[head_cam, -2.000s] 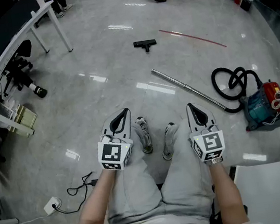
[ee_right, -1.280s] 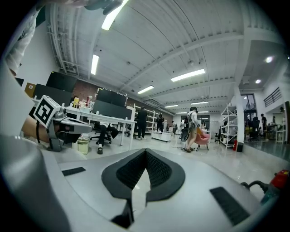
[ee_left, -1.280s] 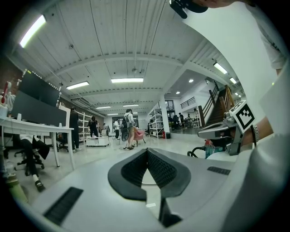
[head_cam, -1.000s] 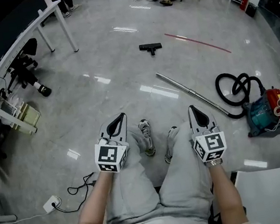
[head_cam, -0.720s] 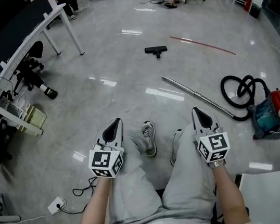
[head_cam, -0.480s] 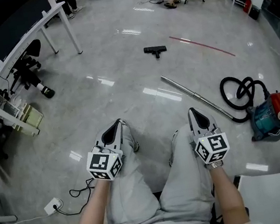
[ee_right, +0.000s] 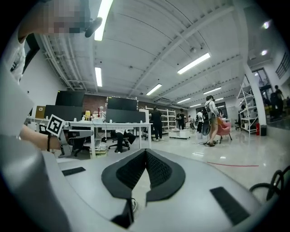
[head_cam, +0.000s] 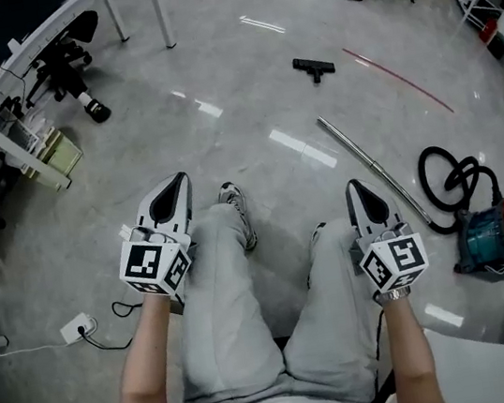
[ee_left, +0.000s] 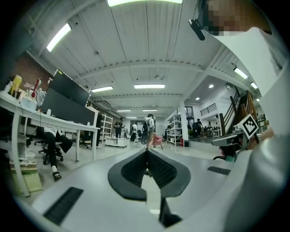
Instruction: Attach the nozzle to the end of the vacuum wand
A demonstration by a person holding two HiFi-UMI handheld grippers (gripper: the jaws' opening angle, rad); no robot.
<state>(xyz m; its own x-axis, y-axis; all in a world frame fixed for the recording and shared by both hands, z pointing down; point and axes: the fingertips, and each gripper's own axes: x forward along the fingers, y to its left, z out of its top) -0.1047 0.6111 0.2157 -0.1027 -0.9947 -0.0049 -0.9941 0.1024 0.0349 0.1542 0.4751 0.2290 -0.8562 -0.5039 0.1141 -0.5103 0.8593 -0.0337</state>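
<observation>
On the polished floor [head_cam: 215, 88] ahead of the seated person lie the task's two parts, apart and not yet joined. The black T-shaped nozzle [head_cam: 313, 66] sits farther out. The bare metal wand [head_cam: 370, 166] runs on a slant from a free end near the nozzle down to the black hose [head_cam: 453, 183], which coils beside the vacuum body [head_cam: 487, 232]. Neither pair of tongs is near them. The left tongs [head_cam: 179, 181] hang beside the person's left knee and the right tongs [head_cam: 355, 189] over the right knee. Both point roughly level, with the ribbed pads pressed together and nothing between them, as each gripper view shows. The nozzle looks like light, rigid plastic, so it should lift easily. Its short neck, which seems to point toward the person, is probably the best place to pinch, since that leaves the socket free and lets the wide bar serve as a guide for turning. The wand is likely stiff, smooth and somewhat slippery. It is also long, so a grip far from the free end would let the tip swing and the hose drag on it. A firm hold just behind the free end should keep it steady while the nozzle is pushed straight on.
</observation>
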